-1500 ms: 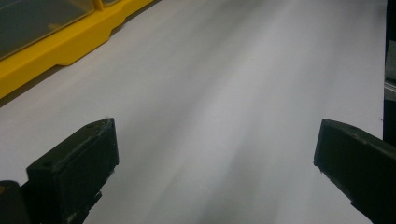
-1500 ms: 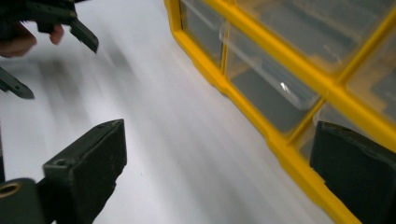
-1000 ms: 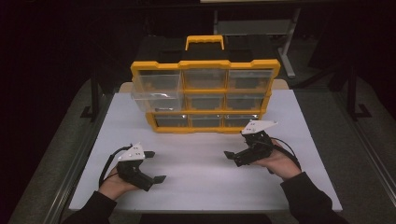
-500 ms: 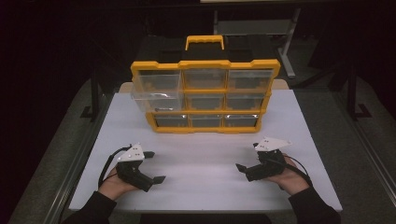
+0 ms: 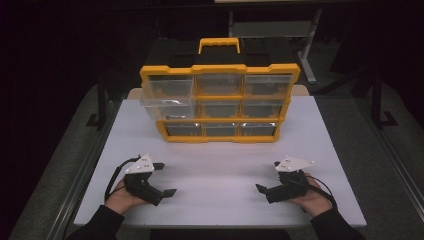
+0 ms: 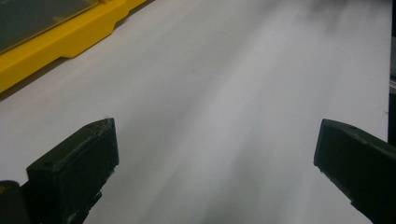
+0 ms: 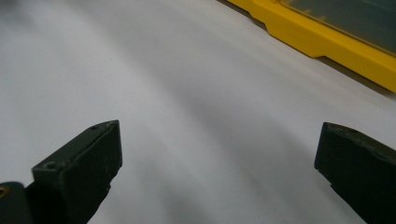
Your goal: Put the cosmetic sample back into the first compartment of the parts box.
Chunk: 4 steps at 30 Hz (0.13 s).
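You are resting both hand-held grippers, left (image 5: 162,179) and right (image 5: 267,182), released, on white counter (image 5: 220,165); yellow drawer organizer (image 5: 220,102) untouched, top-left drawer (image 5: 167,95) protruding; work pending.

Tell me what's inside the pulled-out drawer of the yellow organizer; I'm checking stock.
The clear drawer at the left of the yellow organizer juts forward. Nothing distinct shows through its walls; small contents would be too faint to tell.

No text, label, brand or number can be read on anything here.
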### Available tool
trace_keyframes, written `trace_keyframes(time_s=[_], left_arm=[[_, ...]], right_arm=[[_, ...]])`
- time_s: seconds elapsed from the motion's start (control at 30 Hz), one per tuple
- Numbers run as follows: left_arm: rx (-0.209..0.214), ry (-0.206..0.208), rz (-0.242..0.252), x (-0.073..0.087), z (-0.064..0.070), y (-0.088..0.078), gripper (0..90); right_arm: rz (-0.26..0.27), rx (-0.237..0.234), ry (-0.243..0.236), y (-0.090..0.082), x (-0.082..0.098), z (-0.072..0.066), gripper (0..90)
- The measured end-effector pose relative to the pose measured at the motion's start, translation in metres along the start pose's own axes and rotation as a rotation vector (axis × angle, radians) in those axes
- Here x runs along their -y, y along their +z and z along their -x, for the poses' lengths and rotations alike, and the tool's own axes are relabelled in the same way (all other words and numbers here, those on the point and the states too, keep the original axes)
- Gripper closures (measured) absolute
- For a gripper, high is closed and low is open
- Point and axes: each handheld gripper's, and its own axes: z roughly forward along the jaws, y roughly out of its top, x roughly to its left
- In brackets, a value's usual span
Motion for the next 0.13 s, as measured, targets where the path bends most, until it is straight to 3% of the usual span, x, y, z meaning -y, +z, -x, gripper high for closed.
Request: trace_keyframes(time_s=[0.13], left_arm=[[-0.003,0.004,-0.014,0.0010,-0.0001,0.0010,0.0]], right_arm=[[0.000,0.001,-0.004,-0.0002,0.0018,-0.0006,0.3]])
